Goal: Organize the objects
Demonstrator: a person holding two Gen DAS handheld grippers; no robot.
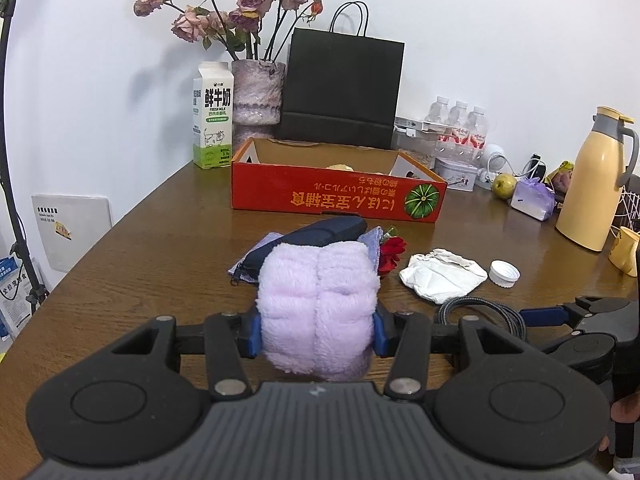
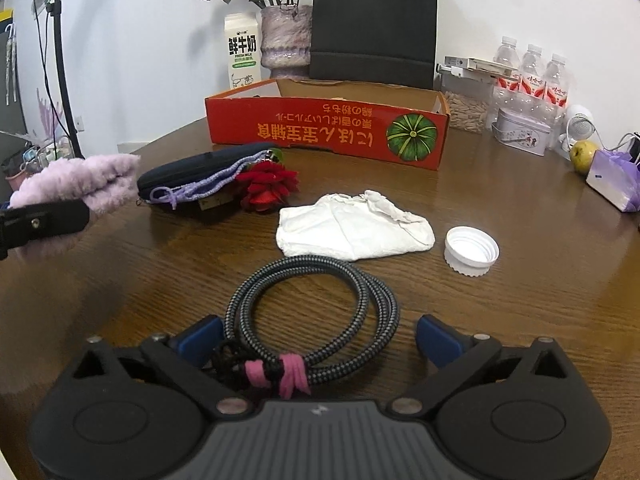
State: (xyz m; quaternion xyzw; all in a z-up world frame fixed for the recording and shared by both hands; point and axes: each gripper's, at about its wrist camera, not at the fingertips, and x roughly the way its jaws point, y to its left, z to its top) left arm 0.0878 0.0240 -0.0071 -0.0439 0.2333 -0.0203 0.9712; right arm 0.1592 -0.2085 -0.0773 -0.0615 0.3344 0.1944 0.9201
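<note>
Your biggest risk sits in your left gripper (image 1: 318, 330): its blue pads are closed on the sides of the fluffy lilac plush cloth roll (image 1: 318, 300), held above the table. The pile is soft and squashy, so I judge it could sag or slip out on the way to the open red cardboard box with the green pumpkin print (image 1: 338, 190) at your 12 o'clock, and its hanging end could sweep the dark navy zip pouch (image 1: 320, 236) and red fabric flower (image 1: 392, 252) lying just ahead.

Your right gripper (image 2: 320, 340) stands wide open and holds nothing, straddling the near arc of the coiled grey braided cable with the pink tie (image 2: 312, 308). Close carelessly and you may pinch only one loop, letting the coil spill.

Smaller snags: the crumpled white cloth bag (image 2: 352, 228) at 12 and the white ribbed plastic cap (image 2: 472, 256) at 1 o'clock, which would roll if nudged.

The dark wood-grain table (image 2: 540, 320) is glossy and crowded along its far edge, against a plain white wall.
</note>
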